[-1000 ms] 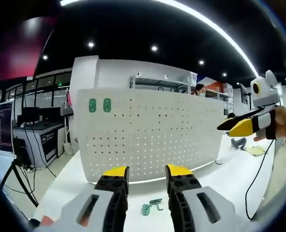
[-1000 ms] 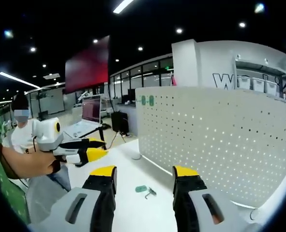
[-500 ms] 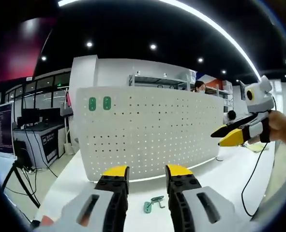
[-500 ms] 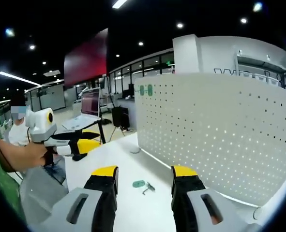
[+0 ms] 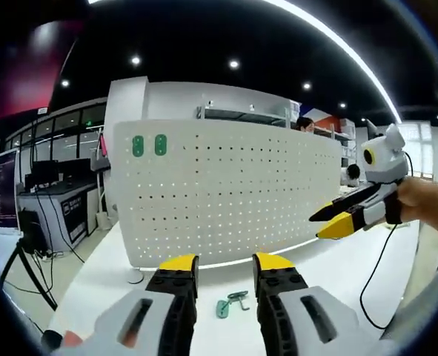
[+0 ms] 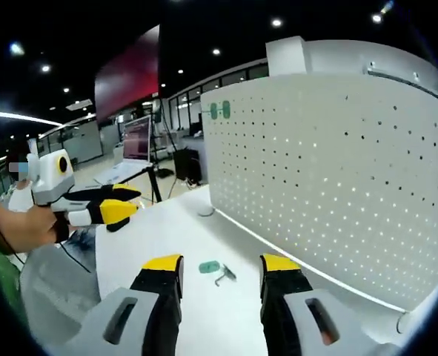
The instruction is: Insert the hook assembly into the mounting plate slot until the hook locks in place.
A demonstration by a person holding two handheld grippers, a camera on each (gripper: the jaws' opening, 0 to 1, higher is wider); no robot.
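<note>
Both grippers have drifted closer to the white table (image 5: 330, 274) since a second ago, and the right gripper (image 6: 217, 268) now frames the hook assembly (image 6: 216, 270) between its jaws, with the pegboard (image 6: 337, 170) looming larger beside it. That small piece, a green plate-like tab with a grey bent hook beside it, lies flat on the table just in front of the upright perforated pegboard. From the left gripper view it sits between the jaws of the left gripper (image 5: 217, 268), still untouched. Both grippers stand wide and hold nothing. I judge the piece light and rigid, thin enough to skid on the smooth tabletop if nudged. The green tab looks the surest place to pinch, leaving the hook end free for the slot. Two green markers (image 5: 148, 145) sit high on the pegboard
</note>
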